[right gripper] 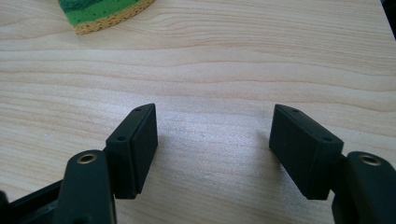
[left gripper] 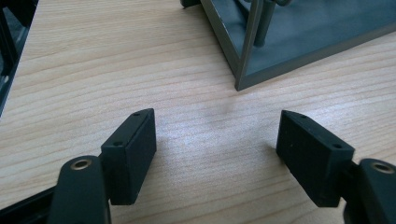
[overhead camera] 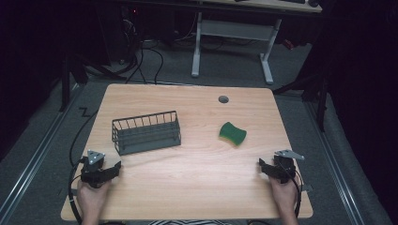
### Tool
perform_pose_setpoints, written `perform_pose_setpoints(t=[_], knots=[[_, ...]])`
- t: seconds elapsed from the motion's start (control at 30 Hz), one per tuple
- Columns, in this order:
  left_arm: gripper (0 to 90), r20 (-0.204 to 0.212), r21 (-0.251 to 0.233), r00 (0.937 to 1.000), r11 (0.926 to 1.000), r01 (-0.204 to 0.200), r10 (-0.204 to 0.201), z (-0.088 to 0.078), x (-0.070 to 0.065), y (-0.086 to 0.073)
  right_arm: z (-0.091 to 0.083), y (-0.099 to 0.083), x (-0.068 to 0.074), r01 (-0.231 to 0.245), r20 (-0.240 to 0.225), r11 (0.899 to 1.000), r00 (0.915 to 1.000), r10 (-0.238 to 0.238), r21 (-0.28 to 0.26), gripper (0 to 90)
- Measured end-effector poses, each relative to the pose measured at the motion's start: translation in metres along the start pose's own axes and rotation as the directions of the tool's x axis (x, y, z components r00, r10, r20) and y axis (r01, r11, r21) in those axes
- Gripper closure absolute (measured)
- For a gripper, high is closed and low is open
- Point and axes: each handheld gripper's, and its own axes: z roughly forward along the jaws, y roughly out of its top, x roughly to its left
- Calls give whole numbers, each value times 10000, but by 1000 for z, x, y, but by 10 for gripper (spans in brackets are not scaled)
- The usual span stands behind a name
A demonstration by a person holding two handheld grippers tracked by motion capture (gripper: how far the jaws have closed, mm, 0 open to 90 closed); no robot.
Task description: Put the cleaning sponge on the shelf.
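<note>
On the surface (overhead camera: 197,164), both grippers are resting spread and empty, the sponge (overhead camera: 232,133) lying ahead of the right gripper (overhead camera: 265,168), which is probably best approaching level and straddling it squarely, the basket (overhead camera: 146,132) sitting by the left gripper (overhead camera: 115,167).
</note>
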Motion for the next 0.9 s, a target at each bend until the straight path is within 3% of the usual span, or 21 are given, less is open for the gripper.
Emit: perform_pose_setpoints(t=[0.67, 0.77, 0.9], knots=[[292, 140, -46, 9997, 9998, 179, -178, 0, 2, 0, 0, 0, -1, 77, -88, 10000, 9999, -77, 21, 334], [310, 3, -62, 9997, 9997, 249, -249, -1, 3, 0, -1, 0, 0, 177, -180, 9998, 9997, -179, -76, 430], [324, -31, -157, 9996, 9994, 294, -295, -3, 3, -1, -1, 0, 1, 358, -255, 9993, 9990, -361, -143, 487]])
